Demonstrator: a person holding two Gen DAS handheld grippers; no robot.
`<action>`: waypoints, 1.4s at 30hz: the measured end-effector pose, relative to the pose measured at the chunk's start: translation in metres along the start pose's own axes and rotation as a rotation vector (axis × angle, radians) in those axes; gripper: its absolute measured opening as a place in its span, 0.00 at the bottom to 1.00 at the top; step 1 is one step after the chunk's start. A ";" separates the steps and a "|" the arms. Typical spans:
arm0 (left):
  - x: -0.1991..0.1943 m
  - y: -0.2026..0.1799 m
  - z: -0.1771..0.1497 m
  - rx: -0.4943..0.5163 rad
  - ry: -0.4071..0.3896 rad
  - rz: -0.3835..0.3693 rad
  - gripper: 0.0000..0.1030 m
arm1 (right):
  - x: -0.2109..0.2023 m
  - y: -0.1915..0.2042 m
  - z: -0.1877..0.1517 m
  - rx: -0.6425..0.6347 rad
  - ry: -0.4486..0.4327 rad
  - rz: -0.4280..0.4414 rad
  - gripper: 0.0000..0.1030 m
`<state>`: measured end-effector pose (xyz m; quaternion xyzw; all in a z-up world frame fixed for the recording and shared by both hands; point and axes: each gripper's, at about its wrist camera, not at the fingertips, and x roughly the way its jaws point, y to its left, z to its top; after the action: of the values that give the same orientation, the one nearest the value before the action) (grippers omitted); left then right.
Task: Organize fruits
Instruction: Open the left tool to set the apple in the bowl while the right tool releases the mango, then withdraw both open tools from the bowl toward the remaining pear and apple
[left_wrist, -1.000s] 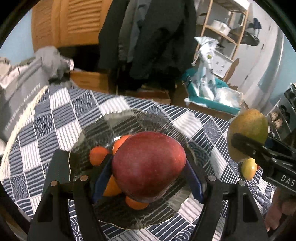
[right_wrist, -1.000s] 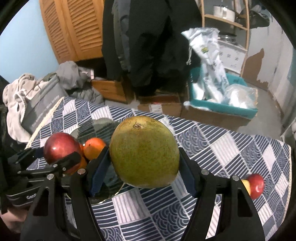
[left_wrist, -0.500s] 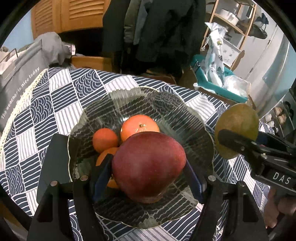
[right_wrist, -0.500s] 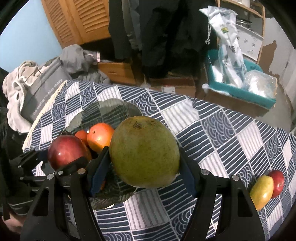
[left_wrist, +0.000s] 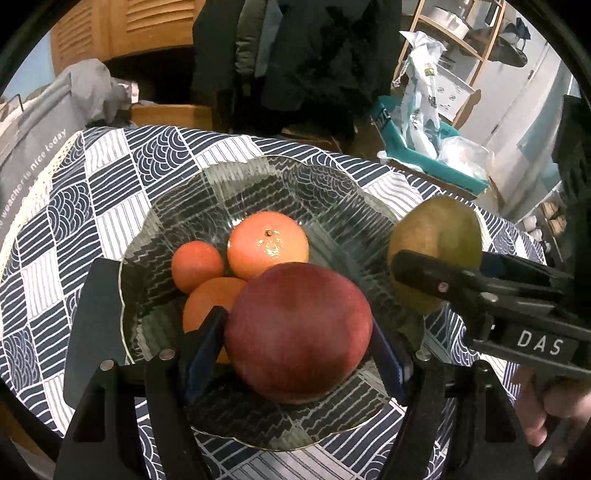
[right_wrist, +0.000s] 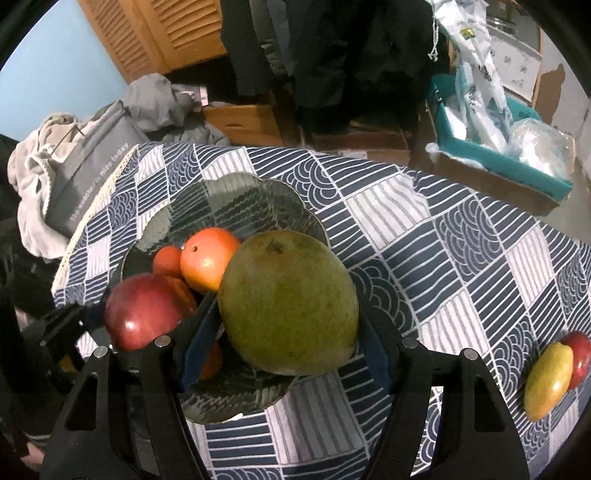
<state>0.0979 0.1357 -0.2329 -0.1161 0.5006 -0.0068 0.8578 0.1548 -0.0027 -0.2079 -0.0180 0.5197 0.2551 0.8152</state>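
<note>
My left gripper (left_wrist: 295, 354) is shut on a dark red apple (left_wrist: 297, 332), held just over the near part of a ribbed glass bowl (left_wrist: 332, 199). Three oranges (left_wrist: 267, 243) lie in the bowl behind the apple. My right gripper (right_wrist: 286, 332) is shut on a large green mango (right_wrist: 288, 301), hanging over the bowl's right rim (right_wrist: 310, 214). In the left wrist view that mango (left_wrist: 436, 236) and the right gripper (left_wrist: 476, 284) show at the right. The red apple (right_wrist: 142, 310) appears at the left of the right wrist view.
The bowl stands on a table under a blue and white patterned cloth (right_wrist: 461, 258). A yellow-green fruit (right_wrist: 548, 380) and a red fruit (right_wrist: 580, 354) lie together at the cloth's right edge. A grey bag (right_wrist: 92, 173) sits off the left edge; a teal box (right_wrist: 498, 162) is beyond.
Both grippers have come down and tilted toward the bowl with their fruits still held. The oranges and more of the bowl's floor now show behind the apple.
</note>
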 end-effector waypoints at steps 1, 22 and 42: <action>0.000 0.000 0.000 -0.001 0.001 0.003 0.74 | 0.001 0.000 0.000 0.000 0.007 0.005 0.70; -0.018 0.005 0.006 -0.089 -0.049 -0.030 0.81 | -0.044 0.001 0.011 -0.003 -0.115 -0.032 0.78; -0.096 -0.031 0.018 -0.022 -0.232 -0.038 0.81 | -0.138 0.004 -0.009 -0.097 -0.310 -0.237 0.78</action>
<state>0.0686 0.1212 -0.1360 -0.1351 0.3957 -0.0041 0.9084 0.1003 -0.0561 -0.0928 -0.0787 0.3692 0.1817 0.9080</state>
